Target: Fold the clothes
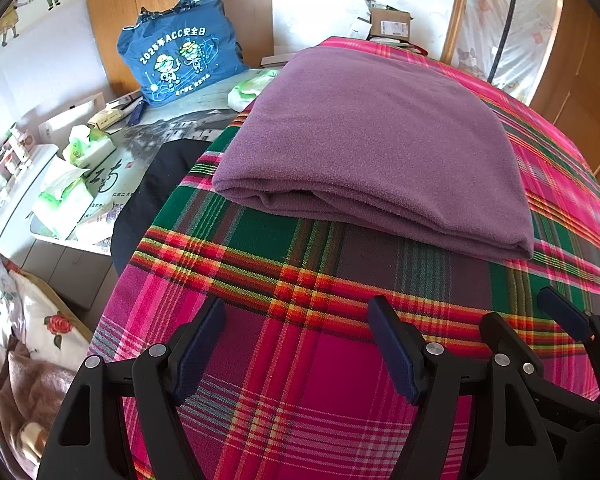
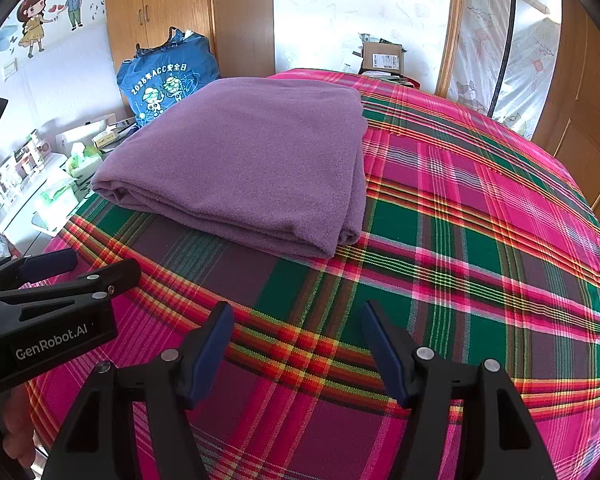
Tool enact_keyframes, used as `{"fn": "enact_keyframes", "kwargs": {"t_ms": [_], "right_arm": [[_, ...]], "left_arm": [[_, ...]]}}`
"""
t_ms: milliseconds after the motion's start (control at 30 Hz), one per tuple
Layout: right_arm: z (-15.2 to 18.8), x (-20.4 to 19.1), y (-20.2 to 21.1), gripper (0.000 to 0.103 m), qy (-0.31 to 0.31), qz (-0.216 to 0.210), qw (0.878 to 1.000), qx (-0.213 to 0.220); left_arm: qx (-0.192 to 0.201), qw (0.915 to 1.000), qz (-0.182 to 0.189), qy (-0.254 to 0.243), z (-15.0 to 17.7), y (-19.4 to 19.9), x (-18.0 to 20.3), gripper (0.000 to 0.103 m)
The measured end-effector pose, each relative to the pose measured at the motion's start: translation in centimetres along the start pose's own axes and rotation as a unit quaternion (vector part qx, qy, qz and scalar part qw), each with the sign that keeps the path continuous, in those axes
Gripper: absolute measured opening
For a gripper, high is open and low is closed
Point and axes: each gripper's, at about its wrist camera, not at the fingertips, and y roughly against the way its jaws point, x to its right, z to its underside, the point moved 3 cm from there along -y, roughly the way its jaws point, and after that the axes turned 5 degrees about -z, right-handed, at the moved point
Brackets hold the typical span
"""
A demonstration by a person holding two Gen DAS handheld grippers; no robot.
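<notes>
A purple fleece garment [image 1: 376,148] lies folded into a thick rectangle on the plaid bedspread [image 1: 300,360]; in the right wrist view the same purple fleece garment [image 2: 244,164] sits left of centre. My left gripper [image 1: 298,312] hovers over the bedspread short of the garment's near folded edge, open, nothing between its blue-padded fingers. My right gripper [image 2: 296,316] is also open and empty, a little back from the garment. The right gripper [image 1: 540,312] shows at the lower right of the left wrist view, and the left gripper [image 2: 72,262] at the lower left of the right wrist view.
Left of the bed stands a cluttered table with a blue printed bag [image 1: 180,56], tissue packs [image 1: 64,196] and boxes. A cardboard box [image 2: 382,58] sits past the bed's far edge. Wooden wardrobes [image 2: 160,8] line the back wall. A floral pillow [image 1: 48,328] lies lower left.
</notes>
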Motion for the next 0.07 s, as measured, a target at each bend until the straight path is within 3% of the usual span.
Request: {"fn": "enact_keyframes", "kwargs": {"t_ms": [67], "right_arm": [[0.00, 0.02, 0.00, 0.066, 0.000, 0.000, 1.000, 0.000]], "left_arm": [[0.000, 1.0000, 0.000, 0.000, -0.10, -0.08, -0.03, 0.075]]}}
